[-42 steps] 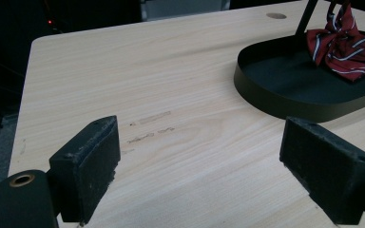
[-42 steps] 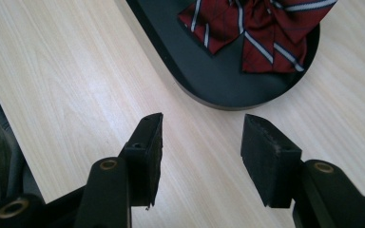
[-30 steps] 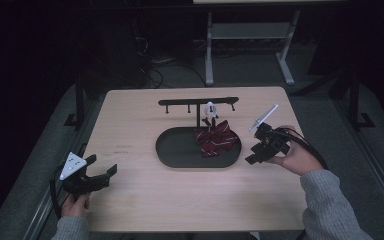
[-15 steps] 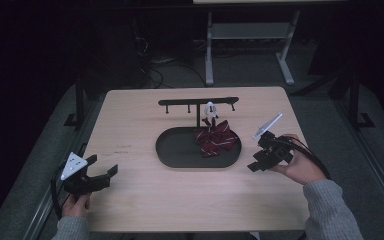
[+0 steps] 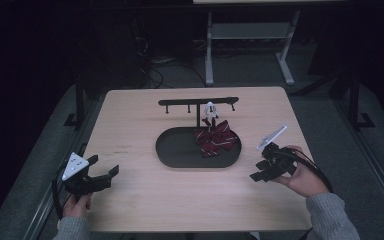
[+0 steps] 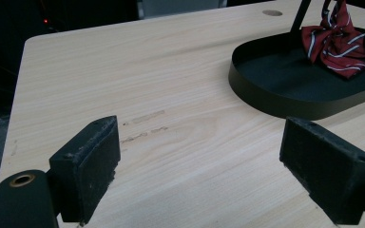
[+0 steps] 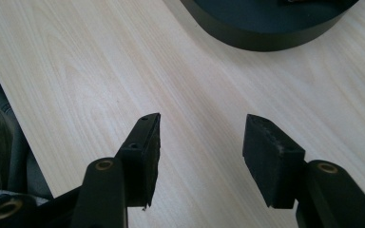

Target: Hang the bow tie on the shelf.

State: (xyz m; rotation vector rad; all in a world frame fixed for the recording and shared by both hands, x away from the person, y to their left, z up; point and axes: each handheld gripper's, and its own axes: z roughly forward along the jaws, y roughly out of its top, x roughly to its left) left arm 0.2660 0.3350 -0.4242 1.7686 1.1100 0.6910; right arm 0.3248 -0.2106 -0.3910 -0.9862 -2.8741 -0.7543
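So the landmark here is the black oval tray sitting mid-table, with a little T-shaped rack rising from its far edge, and the striped dark-red bow tie is slumped in the right end of that tray, right at the foot of the rack's post and under a small white clip hanging off the bar, so my guess is the bow belongs up on that rack or came off it. The right gripper is just off the tray's right end, close to the rim but not touching, tipped down toward the bare wood; its jaws are spread wide with nothing between them, you can see plain tabletop through the gap in the right gripper view, and the tray's rim only clips the top of that shot. The left gripper is parked well away from the tray, off its left end near the table's front corner, jaws also wide apart and empty, aimed loosely back toward the tray and the bow. Reads to me like the left one is just waiting out of the way so the right hand has a clean line at the bow, since it's the nearer one
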